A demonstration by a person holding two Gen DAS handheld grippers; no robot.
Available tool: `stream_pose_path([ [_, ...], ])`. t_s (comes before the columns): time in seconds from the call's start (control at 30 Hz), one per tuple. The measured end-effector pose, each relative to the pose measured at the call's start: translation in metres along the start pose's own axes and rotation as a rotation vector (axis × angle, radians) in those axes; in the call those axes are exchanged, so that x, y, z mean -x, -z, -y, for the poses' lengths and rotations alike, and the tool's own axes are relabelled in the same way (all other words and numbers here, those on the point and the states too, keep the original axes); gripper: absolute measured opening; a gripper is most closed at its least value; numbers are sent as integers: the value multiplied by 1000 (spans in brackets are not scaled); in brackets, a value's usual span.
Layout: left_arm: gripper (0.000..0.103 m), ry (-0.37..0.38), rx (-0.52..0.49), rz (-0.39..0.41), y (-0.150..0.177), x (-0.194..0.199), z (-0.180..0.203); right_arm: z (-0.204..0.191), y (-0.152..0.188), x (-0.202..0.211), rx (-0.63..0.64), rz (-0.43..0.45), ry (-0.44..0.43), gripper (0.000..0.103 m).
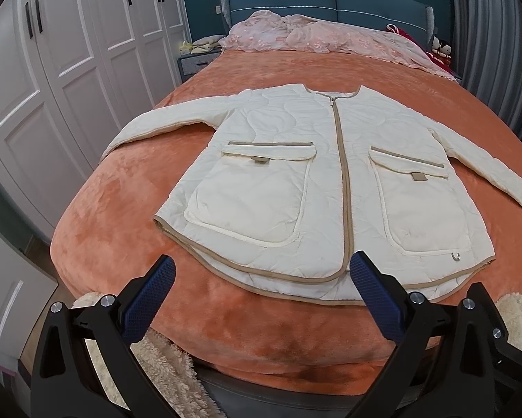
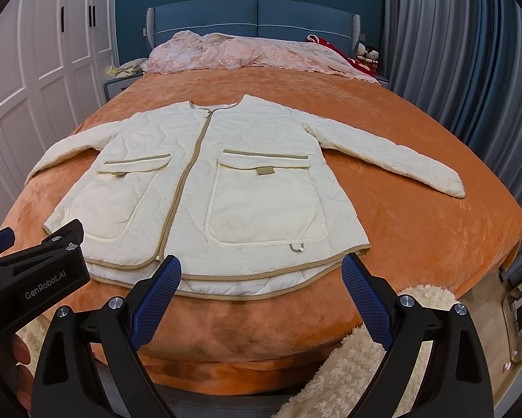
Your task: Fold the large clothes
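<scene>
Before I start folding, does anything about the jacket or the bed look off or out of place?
Nothing stands out. The cream jacket lies flat and face up on the orange blanket, zipped, both sleeves spread. Left tongs and right tongs hang open short of its hem, touching nothing.

The left claw (image 1: 262, 268) hovers with its jaws spread wide. The right claw (image 2: 261, 266) hovers beside it, equally spread, gripping nothing.

Both looking from just off the foot edge of the bed (image 1: 97, 244), facing along it toward the headboard (image 2: 257, 17); left view nearer the left corner, right view nearer the right. Shared: cream jacket (image 1: 330, 174) mid-bed, pink bedding, wardrobe, curtain
</scene>
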State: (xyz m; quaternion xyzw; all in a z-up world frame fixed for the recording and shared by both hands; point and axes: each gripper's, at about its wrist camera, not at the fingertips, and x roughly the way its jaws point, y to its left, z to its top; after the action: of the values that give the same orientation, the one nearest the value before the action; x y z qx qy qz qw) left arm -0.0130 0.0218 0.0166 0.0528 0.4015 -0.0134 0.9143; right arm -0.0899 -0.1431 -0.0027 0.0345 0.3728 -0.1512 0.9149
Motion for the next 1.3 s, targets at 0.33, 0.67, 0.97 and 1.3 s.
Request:
stream_pose_path([
  [0.33,98,-2,-2,1,0,0,0,-2,1,-1,2,1,1,91],
  [0.67,98,-1,1,0,1,0,-1,-2,1,-1,3,1,2,91],
  [0.97,98,-1,3,-3,1,-1,-2,-3,1,-1,2,-3,4,91],
  [1.3,98,-15,23,-38,0,-22,-9,31,-11,-32,-70,-47,28,91],
])
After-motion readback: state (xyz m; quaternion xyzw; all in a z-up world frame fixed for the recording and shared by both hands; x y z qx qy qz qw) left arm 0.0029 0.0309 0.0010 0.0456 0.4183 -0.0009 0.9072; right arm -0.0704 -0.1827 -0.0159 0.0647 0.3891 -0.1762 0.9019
